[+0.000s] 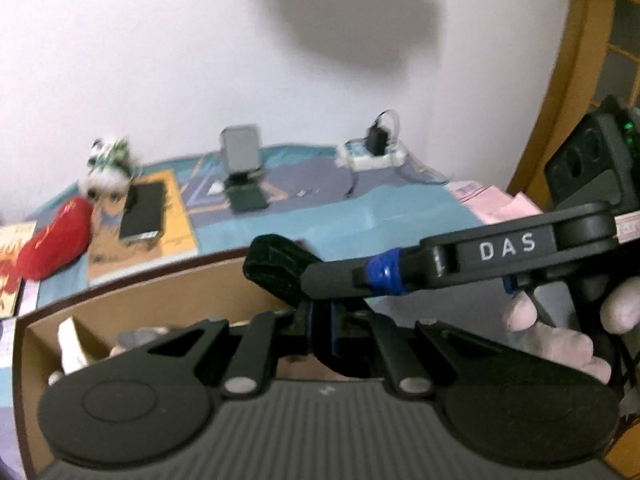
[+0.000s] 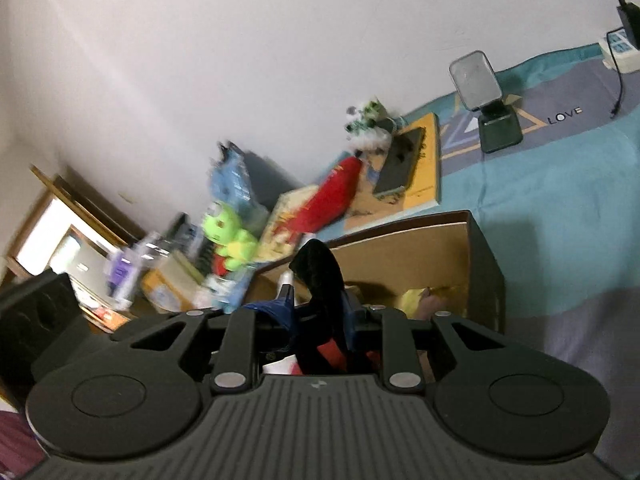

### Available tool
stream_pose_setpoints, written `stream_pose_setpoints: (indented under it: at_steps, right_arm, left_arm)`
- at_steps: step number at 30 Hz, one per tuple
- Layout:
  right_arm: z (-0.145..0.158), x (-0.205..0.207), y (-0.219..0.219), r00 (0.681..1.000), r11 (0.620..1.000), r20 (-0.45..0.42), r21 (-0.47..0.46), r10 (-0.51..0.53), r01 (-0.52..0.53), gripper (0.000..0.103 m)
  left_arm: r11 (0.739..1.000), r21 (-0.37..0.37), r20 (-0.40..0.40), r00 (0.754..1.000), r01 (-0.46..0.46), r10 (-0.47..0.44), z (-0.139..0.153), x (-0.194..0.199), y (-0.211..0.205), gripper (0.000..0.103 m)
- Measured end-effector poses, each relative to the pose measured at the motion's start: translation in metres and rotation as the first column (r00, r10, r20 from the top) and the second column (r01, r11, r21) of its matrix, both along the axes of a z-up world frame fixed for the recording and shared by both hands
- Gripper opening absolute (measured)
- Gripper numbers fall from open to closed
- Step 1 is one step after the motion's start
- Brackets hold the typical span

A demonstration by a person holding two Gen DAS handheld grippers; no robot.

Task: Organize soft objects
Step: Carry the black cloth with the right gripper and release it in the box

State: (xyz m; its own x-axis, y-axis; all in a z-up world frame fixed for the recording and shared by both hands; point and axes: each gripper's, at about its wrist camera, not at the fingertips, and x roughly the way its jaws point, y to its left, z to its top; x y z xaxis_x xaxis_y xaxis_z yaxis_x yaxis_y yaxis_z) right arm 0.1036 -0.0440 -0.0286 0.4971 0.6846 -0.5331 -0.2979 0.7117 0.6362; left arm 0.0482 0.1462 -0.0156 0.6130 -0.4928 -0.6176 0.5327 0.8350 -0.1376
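Left gripper (image 1: pixel 320 312): jaws closed to almost nothing, pinching the near end of a black fabric strap (image 1: pixel 276 268) above the open cardboard box (image 1: pixel 160 292). Right gripper (image 2: pixel 316 312), seen in the left view entering from the right with blue tape on a finger (image 1: pixel 384 274), marked "DAS": jaws nearly closed, clamped on the same strap, fingertips meeting the fabric just beside the left gripper's hold. Gloved hand (image 1: pixel 560 340) wrapped round the right gripper's handle.

Strap: dark, fuzzy, folded into a short loop; in the right view rising as a curved black tongue between the blue-taped fingers. Held over the box's opening, clear of its walls.

Box: brown inside, dark outside, standing on a blue patterned bedspread (image 1: pixel 360 216); pale and yellowish items inside, too blurred to identify.

Background, left to right in the left view: red plush cushion (image 1: pixel 56 244), small white-and-green plush toy (image 1: pixel 108 168), black phone (image 1: pixel 144 212) on an orange book, grey mirror stand (image 1: pixel 240 160), white power strip (image 1: pixel 372 156). Green plush frog (image 2: pixel 228 236) on the cluttered shelf in the right view.
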Motion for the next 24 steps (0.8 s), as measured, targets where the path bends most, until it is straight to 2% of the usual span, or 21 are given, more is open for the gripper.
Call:
stream_pose_setpoints:
  at_steps: [3, 7, 10, 12, 13, 14, 15, 16, 18, 24]
  right_arm:
    - [-0.016, 0.011, 0.016, 1.000, 0.995, -0.013, -0.099, -0.012, 0.011, 0.008]
    - [-0.040, 0.019, 0.027, 0.992, 0.982, -0.118, -0.187, -0.045, 0.022, 0.009]
    - [-0.037, 0.013, 0.027, 0.993, 0.974, -0.096, -0.224, -0.064, 0.041, 0.011]
    - [-0.031, 0.011, 0.025, 0.993, 0.975, -0.083, -0.214, -0.084, 0.064, 0.011]
    - [-0.027, 0.009, 0.025, 0.993, 0.976, -0.076, -0.207, -0.089, 0.071, 0.011]
    - [-0.023, 0.007, 0.025, 0.994, 0.977, -0.063, -0.201, -0.090, 0.076, 0.011]
    - [-0.018, 0.004, 0.025, 0.995, 0.976, -0.049, -0.203, -0.091, 0.079, 0.011]
    - [-0.013, 0.000, 0.026, 0.995, 0.974, -0.029, -0.212, -0.092, 0.084, 0.011]
    - [-0.004, -0.005, 0.030, 0.995, 0.966, 0.004, -0.238, -0.098, 0.096, 0.011]
    - [0.013, -0.025, 0.038, 0.991, 0.945, 0.062, -0.296, -0.122, 0.135, 0.011]
  left_arm:
    - [0.999, 0.033, -0.056, 0.998, -0.029, 0.030, -0.019, 0.017, 0.007, 0.004]
    - [0.997, 0.077, -0.144, 0.989, -0.031, 0.042, -0.045, 0.026, 0.012, 0.004]
    - [0.993, 0.108, -0.170, 0.984, -0.039, 0.057, -0.053, 0.023, 0.018, 0.006]
    - [0.991, 0.115, -0.170, 0.982, -0.065, 0.084, -0.050, 0.022, 0.023, 0.018]
    - [0.990, 0.114, -0.161, 0.982, -0.084, 0.102, -0.047, 0.022, 0.026, 0.031]
    - [0.989, 0.110, -0.149, 0.982, -0.102, 0.118, -0.042, 0.020, 0.029, 0.041]
    - [0.987, 0.106, -0.138, 0.981, -0.120, 0.134, -0.037, 0.017, 0.032, 0.047]
    - [0.984, 0.106, -0.119, 0.981, -0.144, 0.156, -0.031, 0.014, 0.035, 0.060]
    - [0.977, 0.101, -0.068, 0.979, -0.186, 0.193, -0.020, 0.005, 0.038, 0.059]
    - [0.955, 0.124, -0.036, 0.961, -0.268, 0.275, 0.002, -0.009, 0.044, 0.061]
